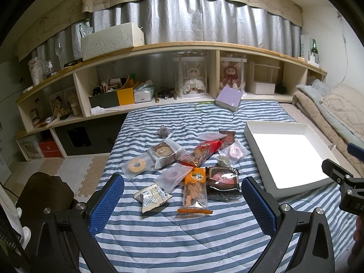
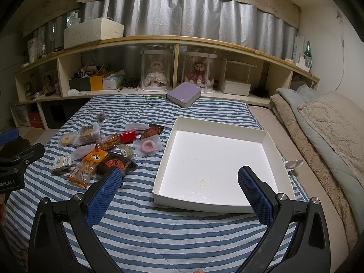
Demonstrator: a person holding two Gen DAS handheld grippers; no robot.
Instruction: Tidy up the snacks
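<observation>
Both the left tongs [image 1: 183,201] and the right tongs [image 2: 179,188] hang wide and empty above the striped bed quilt [image 1: 173,238]. The snacks [image 1: 186,159] lie heaped just left of the empty white box [image 2: 213,159]. Because the packets overlap, a grab at the orange packet [image 1: 195,191] could drag its neighbours, and slick wrappers may slip out.

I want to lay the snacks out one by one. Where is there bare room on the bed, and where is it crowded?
Free: the whole inside of the white box, and the striped quilt between the grippers and the nearest packets. Also the strip between the snack pile and the purple book. Crowded: the pile itself, where packets overlap.
</observation>
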